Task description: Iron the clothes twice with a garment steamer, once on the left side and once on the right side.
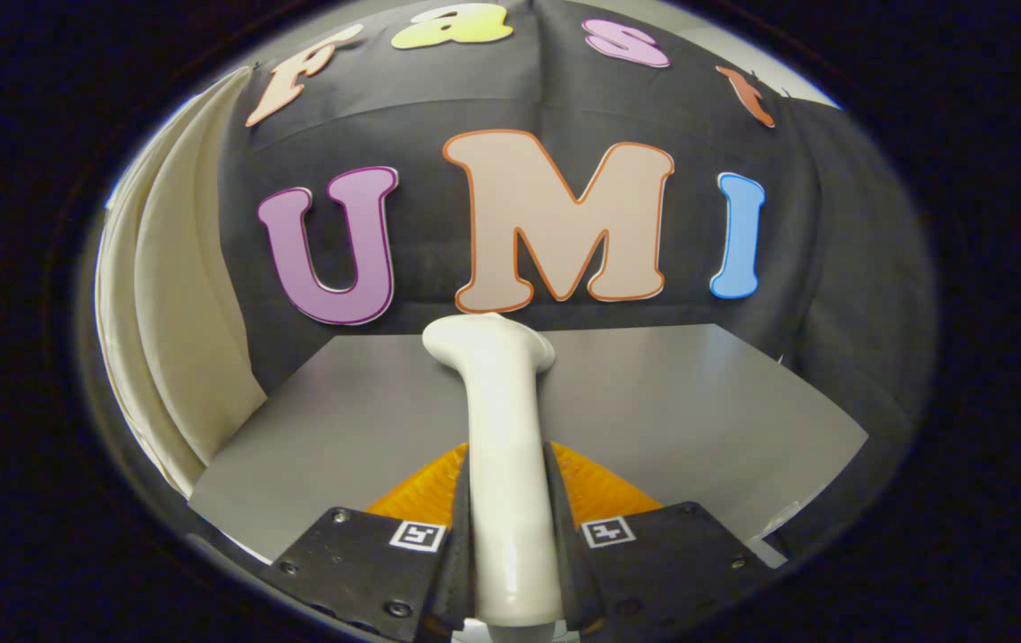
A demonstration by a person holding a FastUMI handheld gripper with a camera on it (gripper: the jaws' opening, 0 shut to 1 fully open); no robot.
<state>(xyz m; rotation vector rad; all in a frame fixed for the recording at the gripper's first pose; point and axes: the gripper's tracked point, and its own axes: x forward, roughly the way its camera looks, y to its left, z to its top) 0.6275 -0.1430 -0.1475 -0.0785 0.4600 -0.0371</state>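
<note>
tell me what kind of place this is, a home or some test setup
Likely a staged recording booth, not a home: black cloth wall, a bare grey table, and the gripper shut on a white garment steamer.

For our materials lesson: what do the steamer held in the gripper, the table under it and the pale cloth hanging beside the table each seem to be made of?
Steamer, clamped between both fingers of the gripper: probably moulded plastic, smooth and glossy, with soft highlights along its handle.
Table: looks like grey laminate or painted board, matt with a faint sheen.
Pale cloth: seems woven fabric, cream, matt, hanging in soft folds.
</note>
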